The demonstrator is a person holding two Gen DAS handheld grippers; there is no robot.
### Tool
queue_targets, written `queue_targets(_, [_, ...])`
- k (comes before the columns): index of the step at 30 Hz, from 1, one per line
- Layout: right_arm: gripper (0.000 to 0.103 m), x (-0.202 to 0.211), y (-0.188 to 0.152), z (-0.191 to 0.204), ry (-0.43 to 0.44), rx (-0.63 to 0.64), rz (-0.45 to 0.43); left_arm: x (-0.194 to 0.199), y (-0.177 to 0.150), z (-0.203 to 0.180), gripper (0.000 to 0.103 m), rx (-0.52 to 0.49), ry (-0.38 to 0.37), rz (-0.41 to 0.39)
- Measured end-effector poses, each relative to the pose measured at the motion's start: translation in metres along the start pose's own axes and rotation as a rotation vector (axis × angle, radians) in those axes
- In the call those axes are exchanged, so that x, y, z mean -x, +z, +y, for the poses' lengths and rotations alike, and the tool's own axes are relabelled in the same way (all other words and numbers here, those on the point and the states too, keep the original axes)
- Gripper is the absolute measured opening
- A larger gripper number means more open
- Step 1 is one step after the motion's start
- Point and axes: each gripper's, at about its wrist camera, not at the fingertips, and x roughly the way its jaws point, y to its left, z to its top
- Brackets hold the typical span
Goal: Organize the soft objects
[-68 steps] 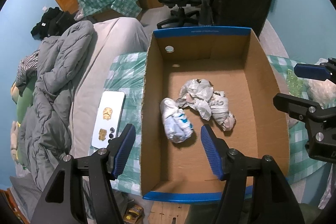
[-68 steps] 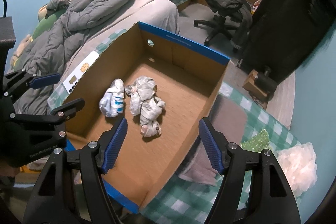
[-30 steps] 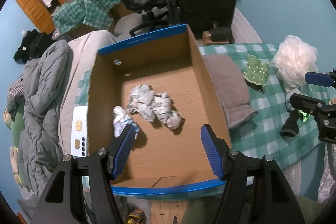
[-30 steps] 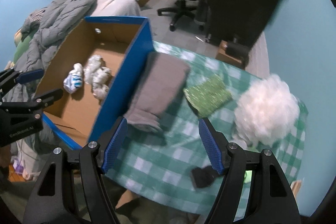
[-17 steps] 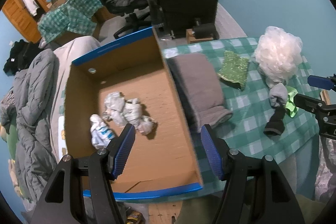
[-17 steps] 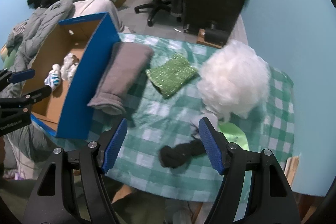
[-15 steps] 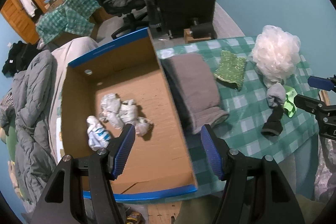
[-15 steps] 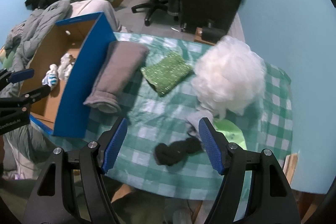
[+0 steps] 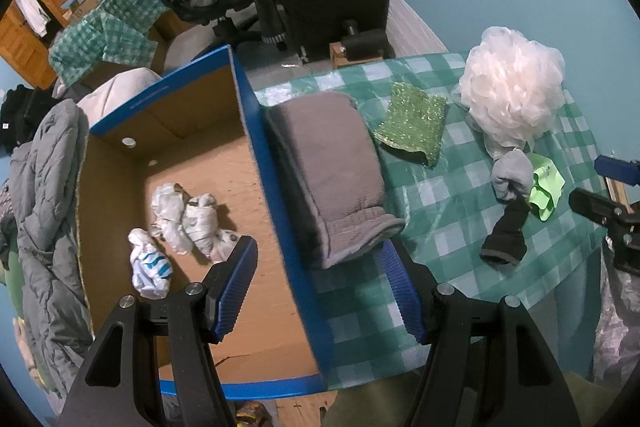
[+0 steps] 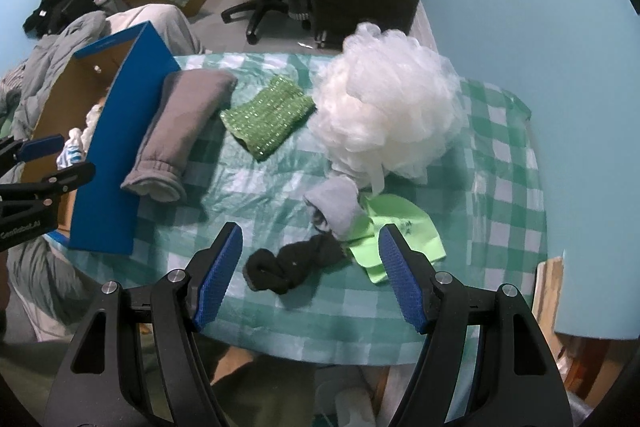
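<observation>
- Black sock [image 10: 294, 265] lies near the table's front edge, touching the grey sock [image 10: 334, 209] and the lime cloth [image 10: 394, 231].
- Right gripper [image 10: 310, 273] hangs above it, jaws wide, holding nothing.
- Left gripper [image 9: 316, 283] is likewise wide and empty over the cardboard box [image 9: 264, 163] wall.
- Box holds three bundles [image 9: 188, 219].
- Risk: closing here could snag the neighbouring sock or the tablecloth [image 10: 500, 227].

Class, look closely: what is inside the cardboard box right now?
Inside the cardboard box lie a white-and-blue bundle and a knotted cluster of white crumpled bundles. The left gripper's fingers cover part of the floor, so that patch cannot be checked.
</observation>
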Motion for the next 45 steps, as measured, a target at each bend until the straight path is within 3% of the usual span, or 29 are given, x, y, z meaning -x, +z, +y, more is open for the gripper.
queue_targets(2, [0.072,-0.005,-0.002,-0.002,-0.002,-0.005,0.013,-0.006,0.003,-0.003,0.071,0.006,-0.007,0.017])
queue_targets(15, [0.074,-0.034,-0.012,-0.004,0.016,-0.045,0.067,-0.034,0.013,-0.031,0.071,-0.066,0.017,0.051])
queue_targets(27, [0.074,-0.044,-0.013,0.005,0.019,-0.038,0.097,-0.045,0.003,-0.028,0.072,-0.083,0.035,0.062])
queue_targets(45, [0.075,-0.057,-0.013,0.012,0.014,-0.05,0.124,-0.052,0.002,0.003,0.073,-0.014,0.06,0.08])
